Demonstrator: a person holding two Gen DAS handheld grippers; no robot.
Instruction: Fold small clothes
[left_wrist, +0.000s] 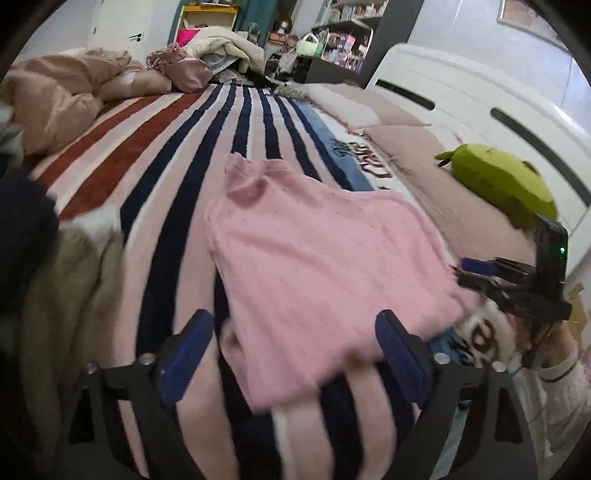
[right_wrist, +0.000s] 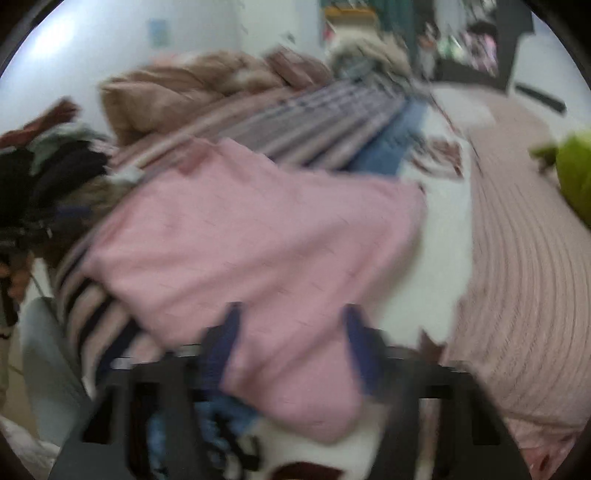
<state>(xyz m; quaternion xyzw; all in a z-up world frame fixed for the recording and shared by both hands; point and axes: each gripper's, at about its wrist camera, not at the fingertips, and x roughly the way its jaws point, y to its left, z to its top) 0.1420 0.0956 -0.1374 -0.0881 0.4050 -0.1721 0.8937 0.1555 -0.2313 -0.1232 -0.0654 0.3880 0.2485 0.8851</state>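
I see the pink top (left_wrist: 314, 266) lying flat on the striped blanket (left_wrist: 177, 177) covering the bed, white headboard (left_wrist: 480, 110) and cluttered shelves (left_wrist: 343, 40) beyond. My left gripper (left_wrist: 295, 354) is released, straddling its hem; the right gripper (right_wrist: 291, 347) is too blurred to tell.

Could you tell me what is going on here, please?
A person holding a claw in each hand is folding a pink top on a striped blanket. The left claw is open and straddles the top's near edge. The right claw straddles another edge; the blur hides whether it grips.
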